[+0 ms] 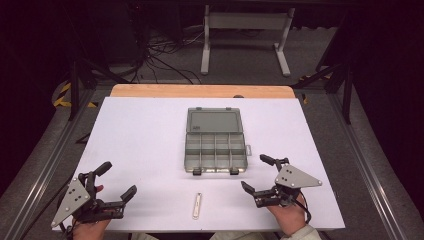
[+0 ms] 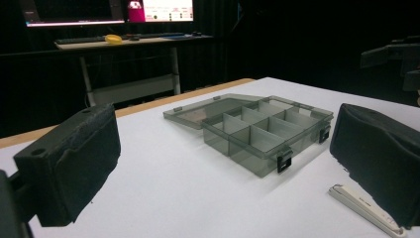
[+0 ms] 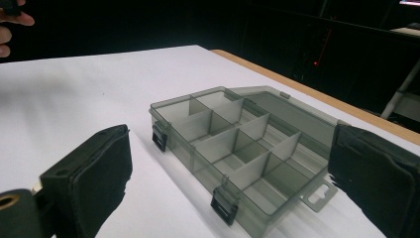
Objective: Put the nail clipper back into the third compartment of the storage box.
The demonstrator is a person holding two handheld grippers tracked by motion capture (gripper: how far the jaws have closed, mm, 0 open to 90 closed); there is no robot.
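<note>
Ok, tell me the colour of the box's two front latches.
Black latches, clearest in the right gripper view.

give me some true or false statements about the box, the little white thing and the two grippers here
1. The compartment box lies with its lid open. True.
2. The white clip sits inside one of the compartments. False: it lies on the white table, nearer the person than the box.
3. The left gripper is clamped on the clip. False: its fingers stand apart with nothing between them.
4. The right gripper is open and holds nothing. True.
5. The compartments hold screws. False: those that can be seen look empty.
</note>
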